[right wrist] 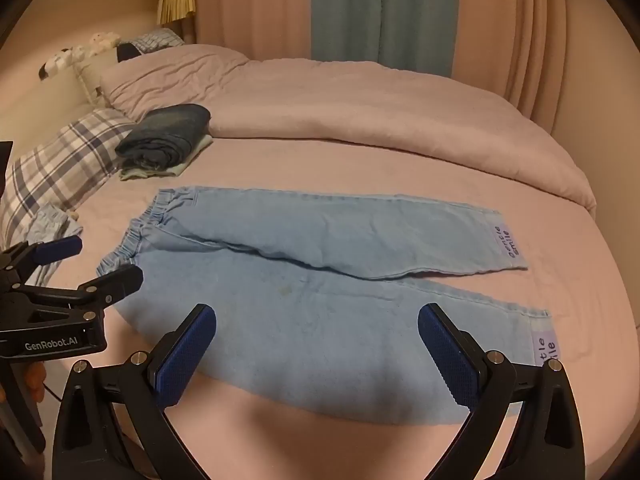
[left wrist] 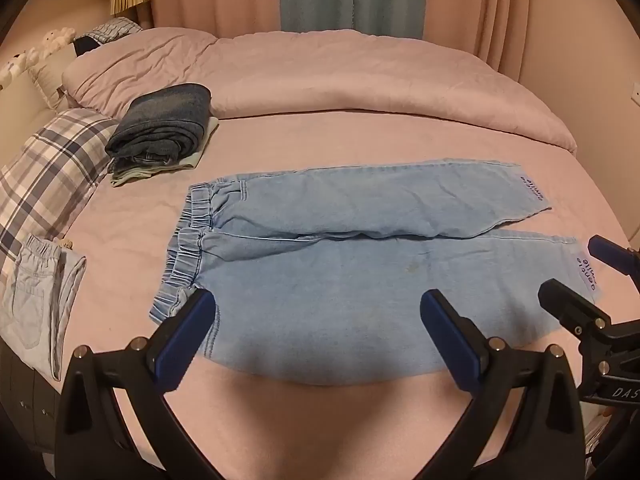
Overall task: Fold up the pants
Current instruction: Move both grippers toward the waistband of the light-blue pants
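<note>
Both views are taken looking down at a slant, close over the near edge of the bed; the pale blue pants are shared at mid-frame.

We see each claw, left and right, built of black angular arms with silver screws and blue textured pads, one body lettered "GenRobot.AI", another showing what may be "DAS".

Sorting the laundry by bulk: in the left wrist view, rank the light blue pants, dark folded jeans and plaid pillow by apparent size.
1. light blue pants, clearly largest
2. plaid pillow
3. dark folded jeans
The pillow is cropped and fisheye-stretched, so the last two are unsure.
</note>
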`<state>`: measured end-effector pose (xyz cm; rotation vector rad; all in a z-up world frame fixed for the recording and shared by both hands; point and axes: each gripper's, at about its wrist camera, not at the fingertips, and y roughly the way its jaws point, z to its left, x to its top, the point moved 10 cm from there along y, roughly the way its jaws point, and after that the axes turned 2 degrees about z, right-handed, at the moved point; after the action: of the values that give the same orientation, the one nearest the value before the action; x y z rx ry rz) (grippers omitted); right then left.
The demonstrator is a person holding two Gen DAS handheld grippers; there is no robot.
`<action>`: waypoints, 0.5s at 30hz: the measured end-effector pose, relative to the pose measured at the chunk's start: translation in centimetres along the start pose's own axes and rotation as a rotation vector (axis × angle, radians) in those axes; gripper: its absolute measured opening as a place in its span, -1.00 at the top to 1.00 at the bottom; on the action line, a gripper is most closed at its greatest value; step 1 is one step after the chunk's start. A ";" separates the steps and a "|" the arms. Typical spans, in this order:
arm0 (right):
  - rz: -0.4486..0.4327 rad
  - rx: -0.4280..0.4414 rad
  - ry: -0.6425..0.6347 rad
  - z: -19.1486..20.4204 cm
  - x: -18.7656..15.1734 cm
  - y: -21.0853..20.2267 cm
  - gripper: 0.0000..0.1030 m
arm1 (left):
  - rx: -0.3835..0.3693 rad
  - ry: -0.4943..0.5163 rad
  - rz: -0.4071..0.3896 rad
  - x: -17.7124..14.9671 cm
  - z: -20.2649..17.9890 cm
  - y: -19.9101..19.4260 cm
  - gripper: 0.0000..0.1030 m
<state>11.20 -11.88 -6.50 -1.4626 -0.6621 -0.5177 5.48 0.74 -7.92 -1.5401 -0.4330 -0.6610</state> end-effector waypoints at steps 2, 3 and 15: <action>0.004 0.003 0.001 0.0 0.2 0.2 -0.95 | -0.001 0.000 0.005 -0.1 0.1 0.1 -0.99; 0.007 0.004 0.000 0.0 0.3 0.3 -0.95 | -0.002 0.000 0.006 -0.1 0.1 0.2 -0.99; -0.001 0.004 -0.001 0.5 0.3 0.4 -0.95 | -0.009 0.001 0.015 -0.1 0.1 0.4 -0.99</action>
<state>11.66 -11.38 -6.65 -1.4592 -0.6640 -0.5167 5.73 0.83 -8.29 -1.5501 -0.4183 -0.6526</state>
